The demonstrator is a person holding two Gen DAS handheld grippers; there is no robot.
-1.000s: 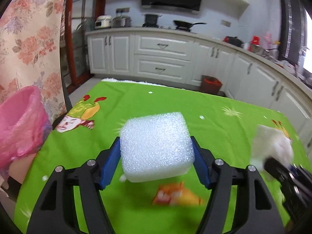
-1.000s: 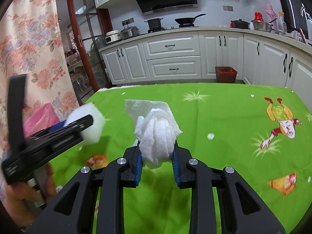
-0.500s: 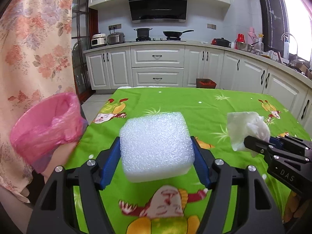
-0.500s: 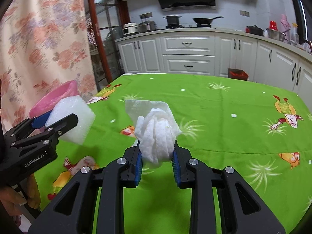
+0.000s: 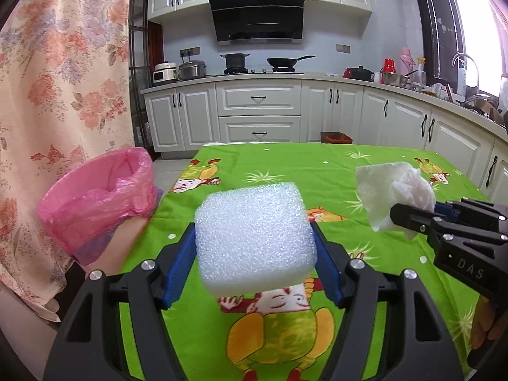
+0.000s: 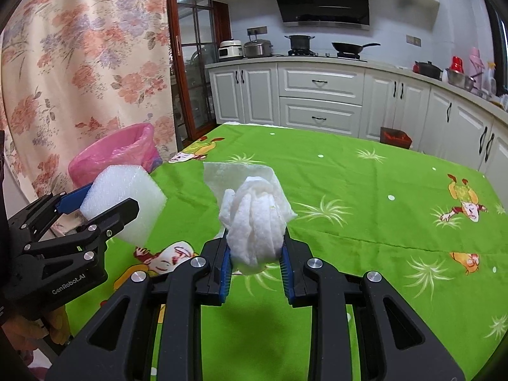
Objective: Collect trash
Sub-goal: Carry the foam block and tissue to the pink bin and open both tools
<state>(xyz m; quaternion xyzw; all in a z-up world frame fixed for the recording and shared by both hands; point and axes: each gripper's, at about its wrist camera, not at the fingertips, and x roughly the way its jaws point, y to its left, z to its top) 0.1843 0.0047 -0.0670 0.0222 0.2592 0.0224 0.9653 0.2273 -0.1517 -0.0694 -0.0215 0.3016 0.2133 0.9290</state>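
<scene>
The left claw [image 5: 255, 247] is clamped on a white foam block [image 5: 254, 239], held above the green cartoon-print surface [image 5: 317, 171] just right of the pink-bag-lined bin [image 5: 95, 203]. The right claw [image 6: 255, 260] is clamped on a crumpled white paper towel [image 6: 252, 216], farther right of that bin.

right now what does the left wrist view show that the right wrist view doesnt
Only the left wrist view shows the window and tap on the far right. Only the right wrist view shows the wood-framed glass door. Both show the foam block in the left gripper, the crumpled paper towel in the right gripper, the pink-lined bin and the green tablecloth.
</scene>
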